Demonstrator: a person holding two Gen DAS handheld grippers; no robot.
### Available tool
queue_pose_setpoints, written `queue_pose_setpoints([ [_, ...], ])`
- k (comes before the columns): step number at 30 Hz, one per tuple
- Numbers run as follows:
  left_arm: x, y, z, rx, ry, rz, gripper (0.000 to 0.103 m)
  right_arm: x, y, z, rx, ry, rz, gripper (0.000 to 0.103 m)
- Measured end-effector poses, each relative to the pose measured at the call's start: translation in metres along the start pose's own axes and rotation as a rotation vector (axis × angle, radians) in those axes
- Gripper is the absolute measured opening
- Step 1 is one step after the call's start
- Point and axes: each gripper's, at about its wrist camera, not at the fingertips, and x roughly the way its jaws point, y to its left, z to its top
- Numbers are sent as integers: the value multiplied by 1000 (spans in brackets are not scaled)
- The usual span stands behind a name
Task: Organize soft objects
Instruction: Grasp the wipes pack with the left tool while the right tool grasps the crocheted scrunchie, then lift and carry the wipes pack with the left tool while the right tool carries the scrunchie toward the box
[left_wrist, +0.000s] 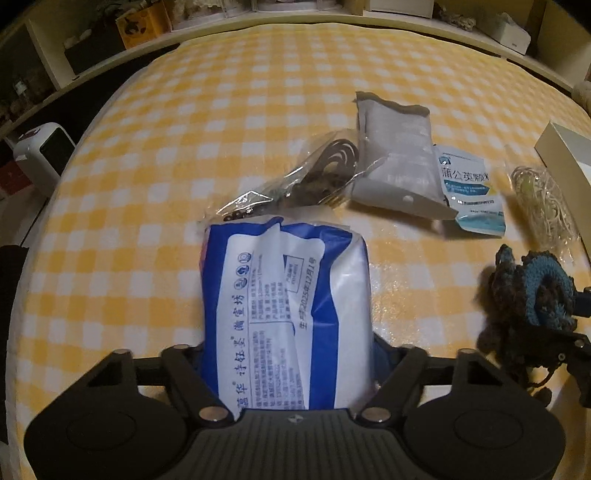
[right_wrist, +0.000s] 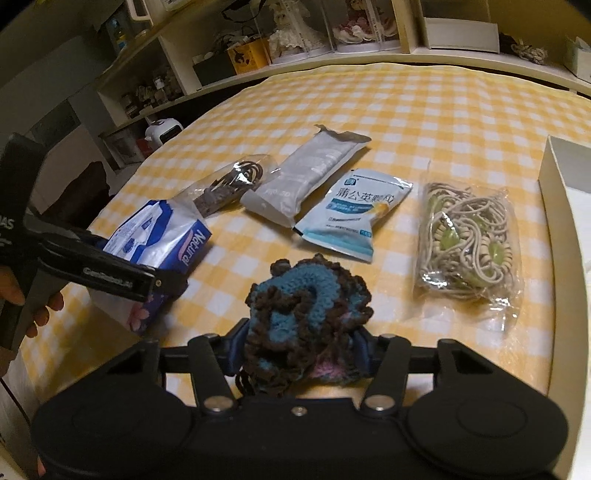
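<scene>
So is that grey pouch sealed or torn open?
Torn open: the grey pouch has a ragged, flapping far end in both views. Whether anything is inside, cannot tell.

We see our left gripper (left_wrist: 288, 354) as a matte black tool with a ribbed dark grey plate in the middle. Two round black housings sit at its sides, and flat black link arms carry shiny silver pivot screws. Our right gripper (right_wrist: 299, 354) has the same build, with dark blue inner pads (right_wrist: 364, 356). From the right wrist view, the side of the left gripper bears white lettering and small screws. Our left hand (right_wrist: 22, 295) shows bare fingers on the black handle.
</scene>
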Motion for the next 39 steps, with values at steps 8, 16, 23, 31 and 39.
queue_pose_setpoints([
  [8,-22,-3,-6,-30,-41,-34,60,-13,1,-3,-1,-23,-23,49],
  [16,-51,-15,-10,-76,-134,-90,60,-41,3,-1,21,-110,-29,49],
  [23,-77,-19,-16,-99,-214,-71,60,-62,5,1,31,-173,-25,49],
  [31,-105,-27,-23,-76,-305,-45,60,-86,4,4,57,-220,-45,49],
  [39,-133,-38,-35,-88,-383,-59,61,-114,9,3,58,-259,-67,49],
])
